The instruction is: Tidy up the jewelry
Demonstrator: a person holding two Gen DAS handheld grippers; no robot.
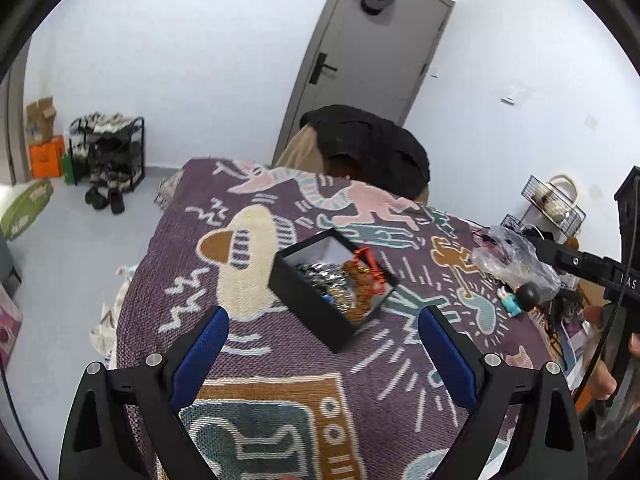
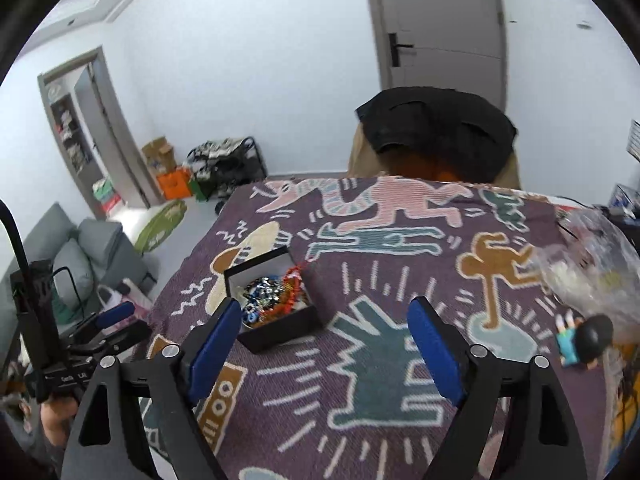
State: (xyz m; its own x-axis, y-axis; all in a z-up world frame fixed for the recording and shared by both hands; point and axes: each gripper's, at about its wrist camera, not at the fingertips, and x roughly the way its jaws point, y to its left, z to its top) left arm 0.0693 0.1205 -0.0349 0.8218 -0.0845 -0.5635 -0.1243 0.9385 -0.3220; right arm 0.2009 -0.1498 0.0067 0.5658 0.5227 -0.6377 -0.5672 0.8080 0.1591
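My left tongs are spread wide w/ nothing between the blue pads, hanging above the tabletop just short of the black box. My right tongs are spread wide too, empty, over the woven cloth; the box sits just beside their left pad in that view. No earlier look to go on, so I judge only from this: I'm between grabs, prob. a piece is just dropped off or I'm lining up for the next one.

The jewelry is piled inside the open box: silvery and dark beads, a gold-brown tangle, and a red-orange strand draped over the far rim, partly hanging out. Next move, I'd guess, calls for either tucking that strand in or going to the clear plastic bag at the tabletop's right edge for more pieces; can't tell what's in the bag, too crumpled and glary.

Materials: the box is rigid, matte, sharp-cornered, pale lining. Beads are small, hard, shiny and tangled, so a fine pinch is needed. The cloth is coarse weave, purple w/ cartoon figures, likely grippy. A small plastic figurine lies next to the bag.
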